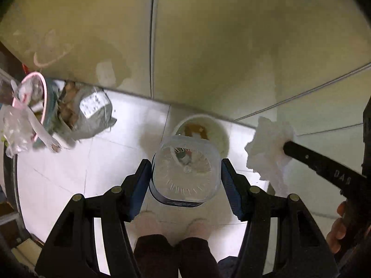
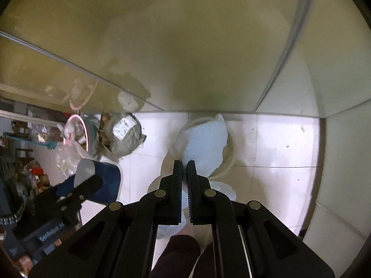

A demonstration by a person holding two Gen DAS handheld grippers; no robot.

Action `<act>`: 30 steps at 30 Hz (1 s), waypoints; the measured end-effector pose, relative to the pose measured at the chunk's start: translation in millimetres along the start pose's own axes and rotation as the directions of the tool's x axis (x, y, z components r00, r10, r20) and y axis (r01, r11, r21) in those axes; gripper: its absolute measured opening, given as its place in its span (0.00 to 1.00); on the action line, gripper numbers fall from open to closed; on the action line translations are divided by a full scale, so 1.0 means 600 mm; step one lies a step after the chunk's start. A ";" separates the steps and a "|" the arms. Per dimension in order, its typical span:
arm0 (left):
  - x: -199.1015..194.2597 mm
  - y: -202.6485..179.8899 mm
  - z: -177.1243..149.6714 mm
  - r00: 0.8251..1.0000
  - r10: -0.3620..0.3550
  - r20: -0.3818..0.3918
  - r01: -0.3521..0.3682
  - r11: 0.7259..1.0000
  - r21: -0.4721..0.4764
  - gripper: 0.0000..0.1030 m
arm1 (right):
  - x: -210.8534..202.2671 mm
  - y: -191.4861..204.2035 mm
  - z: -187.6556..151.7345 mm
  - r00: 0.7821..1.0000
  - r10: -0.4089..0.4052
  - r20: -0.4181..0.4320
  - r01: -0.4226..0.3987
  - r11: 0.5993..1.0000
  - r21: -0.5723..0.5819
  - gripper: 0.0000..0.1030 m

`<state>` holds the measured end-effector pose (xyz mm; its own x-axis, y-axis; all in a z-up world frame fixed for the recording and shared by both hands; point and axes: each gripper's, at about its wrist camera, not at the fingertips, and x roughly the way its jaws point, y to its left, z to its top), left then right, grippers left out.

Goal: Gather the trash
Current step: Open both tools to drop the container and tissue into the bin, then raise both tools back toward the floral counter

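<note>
Both tongs are loaded, my left [image 1: 185,173] clamping a clear bottle [image 1: 185,173], my right [image 2: 184,162] pinching a white tissue [image 2: 204,143], both poised over the bin [image 1: 220,129], neither dropped yet.

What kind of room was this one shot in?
Likely a tiled corner of a home, used for rubbish: white floor tiles, glossy wall tiles, an overflowing bin beside a grey bag.
</note>
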<state>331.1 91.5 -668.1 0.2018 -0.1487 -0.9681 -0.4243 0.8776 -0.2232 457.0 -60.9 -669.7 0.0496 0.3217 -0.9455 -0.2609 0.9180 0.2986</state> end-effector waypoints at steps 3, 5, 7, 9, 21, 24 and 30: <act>0.047 0.010 0.001 1.000 0.005 -0.023 -0.005 1.000 -0.017 0.58 | 0.044 0.000 0.011 0.999 0.023 -0.046 -0.024 1.000 -0.021 0.05; 0.069 0.013 0.005 1.000 0.004 -0.031 -0.005 1.000 -0.020 0.58 | 0.064 0.001 0.017 0.996 0.042 -0.073 -0.045 0.998 -0.040 0.05; 0.085 0.011 0.008 0.999 0.007 -0.038 -0.008 1.000 -0.021 0.58 | 0.076 -0.002 0.021 0.994 0.055 -0.093 -0.059 0.997 -0.045 0.07; 0.105 0.008 0.013 0.998 0.000 -0.055 -0.001 1.000 -0.023 0.58 | 0.083 -0.012 0.022 0.993 0.055 -0.109 -0.061 0.997 -0.049 0.15; 0.183 -0.071 0.040 0.984 -0.073 -0.162 0.081 0.996 0.043 0.59 | 0.019 -0.069 0.039 0.999 -0.029 -0.026 0.028 0.999 -0.036 0.36; 0.170 -0.082 0.038 0.986 -0.054 -0.159 0.066 0.995 0.074 0.59 | -0.006 -0.073 0.037 1.000 -0.021 -0.008 0.021 1.000 -0.020 0.36; 0.099 -0.100 0.032 0.992 0.020 -0.123 0.000 0.987 0.161 0.59 | -0.072 -0.055 0.032 0.999 -0.013 0.035 0.014 1.000 -0.011 0.36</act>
<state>385.3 38.6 -710.3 0.0833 -0.1859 -0.9790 -0.2765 0.9396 -0.2019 481.7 -100.4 -636.4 0.0870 0.3174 -0.9443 -0.2711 0.9196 0.2842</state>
